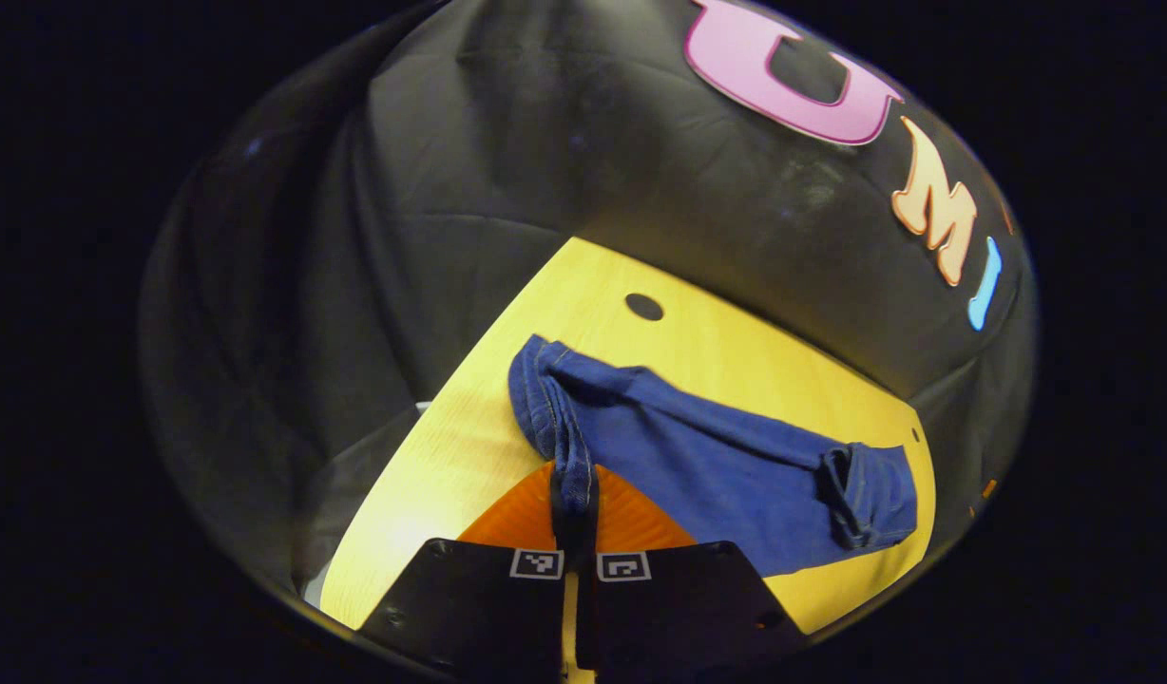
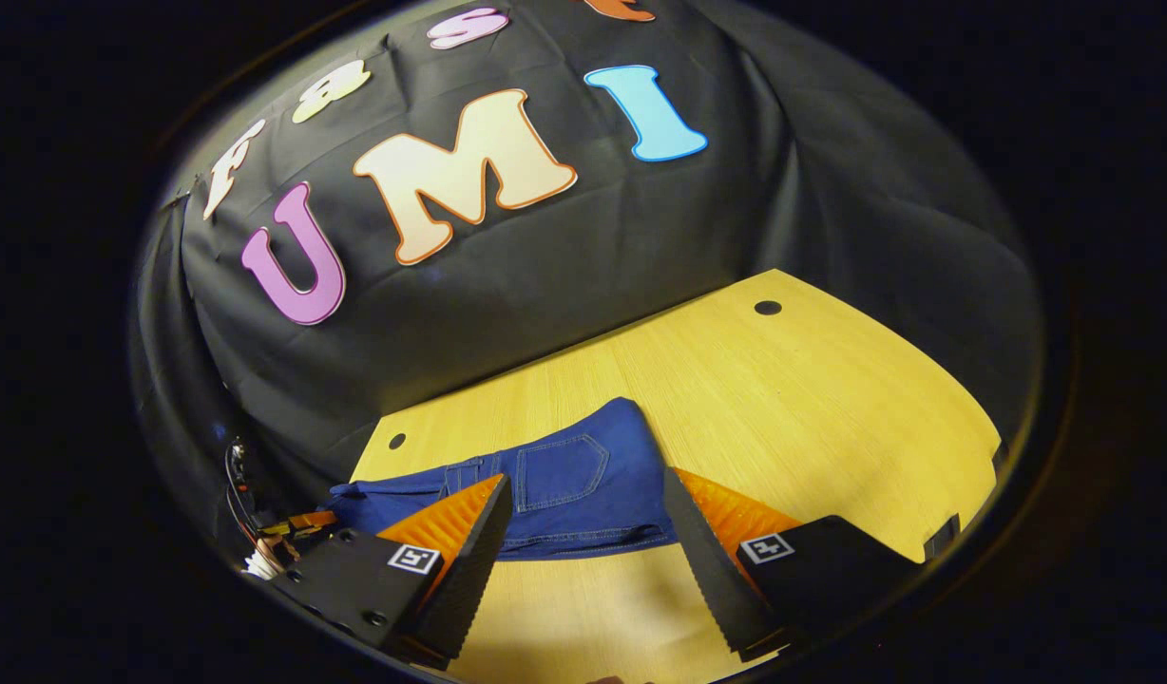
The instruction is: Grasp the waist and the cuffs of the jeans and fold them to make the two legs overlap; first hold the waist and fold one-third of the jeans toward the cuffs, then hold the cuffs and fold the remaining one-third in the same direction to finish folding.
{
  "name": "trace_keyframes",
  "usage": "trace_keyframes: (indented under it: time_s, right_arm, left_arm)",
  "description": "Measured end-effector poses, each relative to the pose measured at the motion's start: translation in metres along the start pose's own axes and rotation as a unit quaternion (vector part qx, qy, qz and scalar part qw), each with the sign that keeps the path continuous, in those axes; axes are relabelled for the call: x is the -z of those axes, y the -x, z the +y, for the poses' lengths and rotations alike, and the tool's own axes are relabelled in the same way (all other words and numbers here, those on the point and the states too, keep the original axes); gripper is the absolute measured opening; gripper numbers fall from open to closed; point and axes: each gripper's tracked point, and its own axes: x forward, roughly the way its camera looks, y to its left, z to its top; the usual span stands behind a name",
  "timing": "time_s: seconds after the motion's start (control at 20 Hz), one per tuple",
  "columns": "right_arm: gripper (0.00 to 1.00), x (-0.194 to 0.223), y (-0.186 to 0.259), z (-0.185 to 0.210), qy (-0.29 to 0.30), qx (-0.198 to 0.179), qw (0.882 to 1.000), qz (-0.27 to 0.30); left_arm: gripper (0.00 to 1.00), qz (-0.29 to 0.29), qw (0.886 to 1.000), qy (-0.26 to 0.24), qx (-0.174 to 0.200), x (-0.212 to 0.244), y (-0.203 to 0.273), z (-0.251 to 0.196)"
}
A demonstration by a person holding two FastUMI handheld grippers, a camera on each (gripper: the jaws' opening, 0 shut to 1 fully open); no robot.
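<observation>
Yellow wooden worktop (image 2: 831,399) carries the jeans (image 1: 707,465), soft, limp denim. My left tool (image 1: 574,499) is clenched on a bunched hem; my right tool (image 2: 583,537) hangs spread before the pocket end (image 2: 560,475), where I'd pinch the thick waistband.

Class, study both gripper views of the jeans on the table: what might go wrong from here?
1. The left gripper pinches only a narrow bunch of the jeans; it may slip when lifted.
2. The right gripper is open, off the waist end; a one-sided lift could skew the fold.
3. The far end is already rumpled.
</observation>
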Motion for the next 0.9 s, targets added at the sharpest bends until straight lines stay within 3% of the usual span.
trace_keyframes:
  time_s: [0.4, 0.45, 0.5, 0.75, 0.85, 0.9]
  right_arm:
    - [0.99, -0.029, 0.007, -0.069, 0.002, -0.017, 1.000, -0.005]
    - [0.94, -0.031, 0.007, -0.081, 0.004, -0.022, 1.000, 0.001]
    - [0.98, -0.034, 0.006, -0.092, 0.005, -0.027, 1.000, 0.006]
    - [0.98, -0.043, -0.004, -0.147, 0.028, -0.043, 0.998, 0.031]
    - [0.98, -0.044, -0.008, -0.159, 0.025, -0.054, 0.997, 0.039]
    - [0.94, -0.045, -0.011, -0.165, 0.026, -0.057, 0.997, 0.040]
  left_arm:
    - [0.00, -0.057, 0.995, -0.073, 0.046, -0.050, 0.043, -0.168]
    - [0.00, -0.064, 0.994, -0.077, 0.053, -0.052, 0.045, -0.195]
    - [0.00, -0.069, 0.993, -0.080, 0.061, -0.053, 0.047, -0.223]
    - [0.00, -0.070, 0.985, -0.121, 0.103, -0.026, 0.044, -0.356]
    - [0.00, -0.062, 0.979, -0.161, 0.113, -0.007, 0.035, -0.403]
    - [0.00, -0.059, 0.974, -0.185, 0.119, 0.004, 0.031, -0.427]
